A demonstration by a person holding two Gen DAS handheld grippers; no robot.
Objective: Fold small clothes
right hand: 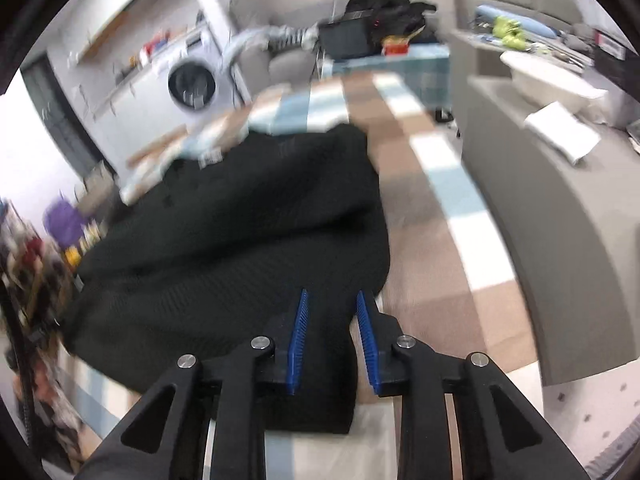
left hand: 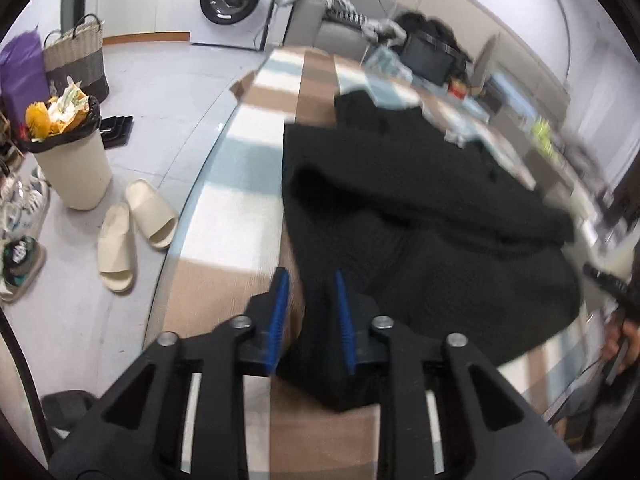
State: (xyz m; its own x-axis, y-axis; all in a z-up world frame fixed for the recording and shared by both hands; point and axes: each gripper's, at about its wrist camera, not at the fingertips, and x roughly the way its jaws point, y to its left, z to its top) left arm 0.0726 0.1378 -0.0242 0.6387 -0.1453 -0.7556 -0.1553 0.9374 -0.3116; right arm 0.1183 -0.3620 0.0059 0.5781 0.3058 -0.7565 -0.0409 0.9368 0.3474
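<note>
Left claw [left hand: 310, 280] & right claw [right hand: 331, 298] each clenched on black knit garment [left hand: 420, 216] at frame centre, over checked desk [left hand: 240, 184].

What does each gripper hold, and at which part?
Each gripper, left and right, has a near corner of the black garment between its fingers; whether gripped cannot be told.

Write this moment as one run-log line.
left gripper: shut on black garment corner | right gripper: shut on other corner | garment on checked cloth, partly lifted

Black garment [left hand: 420, 216] on checked tablecloth [left hand: 248, 160]
</note>
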